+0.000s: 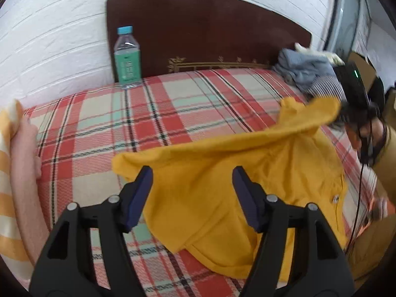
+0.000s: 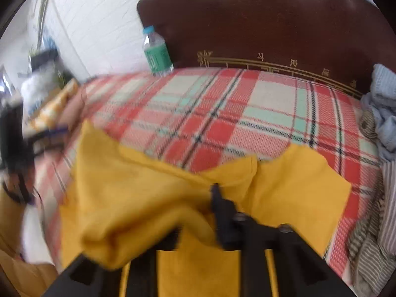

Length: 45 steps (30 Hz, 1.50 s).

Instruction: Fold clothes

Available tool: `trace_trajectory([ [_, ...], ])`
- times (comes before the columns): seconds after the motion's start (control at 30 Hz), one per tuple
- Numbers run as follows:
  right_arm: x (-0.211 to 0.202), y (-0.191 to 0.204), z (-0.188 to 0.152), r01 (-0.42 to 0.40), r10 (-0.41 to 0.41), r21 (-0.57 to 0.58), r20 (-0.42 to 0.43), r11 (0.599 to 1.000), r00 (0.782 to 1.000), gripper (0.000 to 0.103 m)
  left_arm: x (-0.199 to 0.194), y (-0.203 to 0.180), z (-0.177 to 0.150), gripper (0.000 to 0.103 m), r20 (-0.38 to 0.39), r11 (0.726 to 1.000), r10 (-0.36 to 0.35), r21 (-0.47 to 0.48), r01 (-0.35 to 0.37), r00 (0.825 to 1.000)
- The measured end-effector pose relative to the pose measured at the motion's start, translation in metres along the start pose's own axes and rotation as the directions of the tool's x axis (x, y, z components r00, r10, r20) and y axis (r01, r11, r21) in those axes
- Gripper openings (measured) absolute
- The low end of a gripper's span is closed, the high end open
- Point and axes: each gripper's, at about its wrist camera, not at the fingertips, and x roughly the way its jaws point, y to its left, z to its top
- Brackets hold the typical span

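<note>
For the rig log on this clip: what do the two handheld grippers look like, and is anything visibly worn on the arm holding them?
The left gripper has matte black angular arms with triangular cut-outs, silver pivot pins and dark navy finger pads. The right gripper, seen from the left wrist view, is a black body with a small green light and a thin black cable hanging below it. Beside it shows mustard-brown clothing; whether it is a sleeve cannot be told.

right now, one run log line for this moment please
task: fold clothes | left tool: open, above yellow shirt | right tool: shut on yellow shirt, lifting edge | surface: plaid bed
</note>
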Motion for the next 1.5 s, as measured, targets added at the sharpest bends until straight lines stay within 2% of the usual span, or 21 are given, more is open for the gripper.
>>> trace_trajectory([
  [0.07, 0.004, -0.014, 0.025, -0.086, 0.085, 0.099, 0.018, 0.991, 0.996, 0.012, 0.005, -0.018, -0.001, 0.069, -0.021, 0.997, -0.008, 0.071, 0.009, 1.000],
  [0.1, 0.009, -0.022, 0.036, -0.095, 0.093, 0.147, 0.024, 0.985, 0.995, 0.012, 0.009, -0.023, 0.001, 0.069, -0.028, 0.996, -0.009, 0.088, 0.011, 1.000],
  [0.13, 0.014, -0.031, 0.048, -0.089, 0.085, 0.200, 0.028, 0.976, 0.996, 0.012, 0.014, -0.027, 0.004, 0.069, -0.032, 0.996, -0.010, 0.094, 0.013, 0.999],
  [0.17, 0.019, -0.038, 0.057, -0.073, 0.068, 0.233, 0.027, 0.970, 0.997, 0.017, 0.018, -0.027, 0.008, 0.069, -0.031, 0.997, -0.016, 0.081, 0.018, 0.999],
  [0.23, 0.026, -0.047, 0.071, -0.021, 0.017, 0.262, 0.016, 0.965, 1.000, 0.019, 0.026, -0.025, 0.016, 0.069, -0.035, 0.998, -0.021, 0.065, 0.024, 0.999],
  [0.27, 0.027, -0.049, 0.075, 0.003, -0.006, 0.264, 0.010, 0.964, 1.000, 0.026, 0.030, -0.024, 0.020, 0.069, -0.037, 0.998, -0.022, 0.060, 0.024, 0.999],
  [0.3, 0.025, -0.047, 0.076, 0.019, -0.022, 0.245, 0.011, 0.969, 1.000, 0.039, 0.032, -0.024, 0.022, 0.069, -0.040, 0.998, -0.027, 0.063, 0.030, 0.999],
  [0.4, 0.010, -0.024, 0.064, 0.041, -0.045, 0.094, 0.037, 0.995, 0.998, 0.045, 0.032, -0.027, 0.015, 0.069, -0.058, 0.993, -0.056, 0.099, 0.062, 0.997],
  [0.5, 0.006, 0.003, 0.044, 0.084, -0.083, -0.111, 0.015, 0.990, 0.996, 0.046, 0.034, -0.032, -0.002, 0.069, -0.115, 0.984, -0.048, 0.165, 0.067, 0.992],
  [0.67, 0.033, 0.037, 0.014, 0.084, -0.121, -0.368, -0.080, 0.926, 0.989, 0.046, 0.039, -0.038, -0.028, 0.069, -0.204, 0.964, -0.011, 0.257, 0.064, 0.979],
  [0.8, 0.057, 0.056, -0.002, 0.079, -0.166, -0.511, -0.128, 0.856, 0.978, 0.046, 0.047, -0.030, -0.032, 0.069, -0.231, 0.969, 0.010, 0.241, 0.048, 0.973],
  [0.9, 0.071, 0.064, -0.007, 0.078, -0.194, -0.568, -0.146, 0.819, 0.970, 0.046, 0.050, -0.016, -0.028, 0.069, -0.231, 0.982, 0.005, 0.184, 0.039, 0.973],
  [0.93, 0.076, 0.067, -0.008, 0.081, -0.205, -0.587, -0.147, 0.806, 0.968, 0.046, 0.052, -0.012, -0.027, 0.068, -0.232, 0.986, 0.000, 0.163, 0.039, 0.973],
  [0.97, 0.078, 0.068, -0.008, 0.079, -0.208, -0.594, -0.152, 0.800, 0.966, 0.044, 0.053, -0.009, -0.026, 0.063, -0.230, 0.988, -0.001, 0.149, 0.037, 0.973],
  [1.03, 0.080, 0.068, -0.006, 0.052, -0.185, -0.581, -0.172, 0.812, 0.967, 0.028, 0.053, -0.005, -0.024, 0.052, -0.226, 0.991, 0.002, 0.128, 0.028, 0.974],
  [1.07, 0.080, 0.069, -0.005, 0.040, -0.174, -0.574, -0.181, 0.818, 0.968, 0.011, 0.053, -0.004, -0.022, 0.043, -0.223, 0.993, 0.003, 0.117, 0.024, 0.975],
  [1.1, 0.079, 0.069, -0.003, 0.037, -0.169, -0.564, -0.185, 0.825, 0.968, 0.008, 0.051, -0.003, -0.020, 0.034, -0.218, 0.994, -0.001, 0.105, 0.024, 0.976],
  [1.13, 0.077, 0.069, -0.001, 0.038, -0.168, -0.552, -0.187, 0.833, 0.968, 0.006, 0.050, 0.000, -0.016, 0.030, -0.208, 0.996, 0.003, 0.089, 0.015, 0.978],
  [1.17, 0.074, 0.068, 0.003, 0.039, -0.162, -0.539, -0.182, 0.841, 0.970, 0.005, 0.047, 0.005, -0.011, 0.016, -0.188, 0.998, 0.017, 0.069, -0.004, 0.982],
  [1.33, 0.044, 0.063, 0.038, 0.085, -0.127, -0.454, -0.062, 0.887, 0.990, 0.002, 0.034, 0.030, 0.018, 0.015, -0.095, 0.995, 0.091, -0.037, -0.095, 0.991],
  [1.5, 0.025, 0.060, 0.105, 0.173, -0.148, -0.366, 0.095, 0.914, 0.984, 0.002, 0.026, 0.056, 0.061, 0.015, -0.002, 0.974, 0.196, -0.118, -0.194, 0.981],
])
